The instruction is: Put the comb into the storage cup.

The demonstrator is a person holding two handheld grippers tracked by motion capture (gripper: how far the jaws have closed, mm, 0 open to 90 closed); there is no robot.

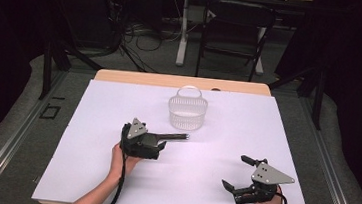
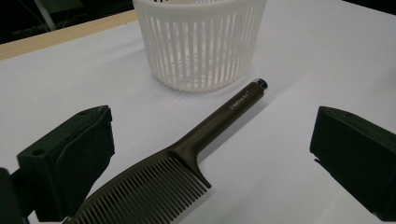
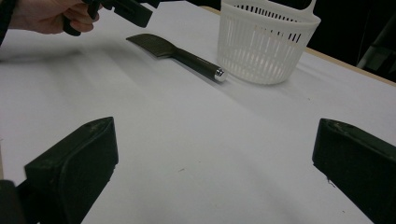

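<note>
Left gripper [image 2: 205, 154] jaws spread, straddling comb [image 2: 187, 158] flat beside slotted basket [image 2: 201, 42]; grasp pending, closing next. Right gripper [image 1: 242, 175] agape, idle.

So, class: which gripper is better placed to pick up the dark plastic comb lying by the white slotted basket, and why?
Left. The left gripper hangs open right over the dark plastic comb, teeth between its jaws. The right gripper sits open, well away from it on bare table.
</note>
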